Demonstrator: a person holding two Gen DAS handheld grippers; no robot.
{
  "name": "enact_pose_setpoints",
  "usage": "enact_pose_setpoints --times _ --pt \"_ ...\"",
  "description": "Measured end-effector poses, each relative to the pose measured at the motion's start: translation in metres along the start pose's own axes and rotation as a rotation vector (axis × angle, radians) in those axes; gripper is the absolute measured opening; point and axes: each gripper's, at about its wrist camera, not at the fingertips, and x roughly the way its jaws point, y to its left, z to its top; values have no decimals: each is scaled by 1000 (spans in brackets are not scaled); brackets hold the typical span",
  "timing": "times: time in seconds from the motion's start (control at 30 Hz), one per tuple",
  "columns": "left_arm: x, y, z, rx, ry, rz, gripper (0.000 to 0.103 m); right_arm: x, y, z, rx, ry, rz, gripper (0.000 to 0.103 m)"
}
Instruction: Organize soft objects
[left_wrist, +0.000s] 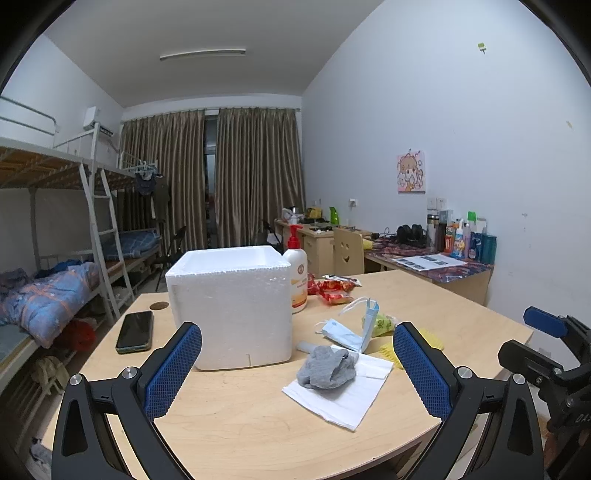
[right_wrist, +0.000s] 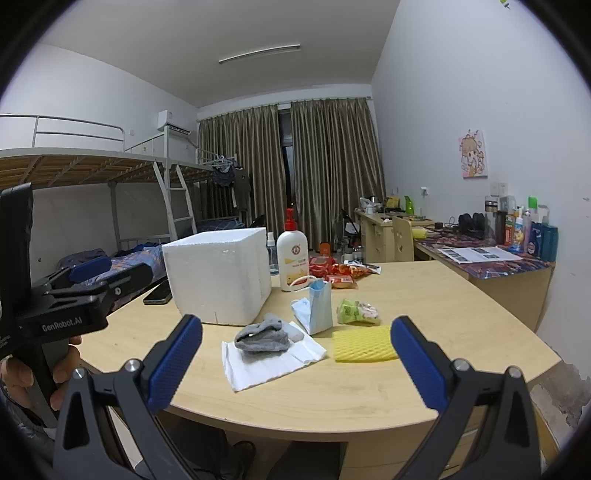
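From the left wrist, the left gripper is spread wide and grips nothing; between its fingers lie the grey sock on a white tissue, beside the foam box on the table.

From the right wrist, the right gripper gapes equally wide, empty, above the sock, face mask and yellow foam net.

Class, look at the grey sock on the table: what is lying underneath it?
The grey sock lies bunched on a white paper napkin, which rests flat on the wooden table. Whatever may sit beneath the sock's middle is covered and cannot be seen.
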Motion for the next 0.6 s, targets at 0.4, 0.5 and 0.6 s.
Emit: enact_pose_setpoints --times 0.4,0.5,0.6 --pt "-3 -3 0 9 -6 0 103 -1 0 -1 0 0 -1 103" --pt "-2 -3 0 7 -1 0 103 -1 0 -1 2 2 -2 103" --pt "-1 -2 0 5 1 1 103 -1 -1 -1 1 2 -3 103"
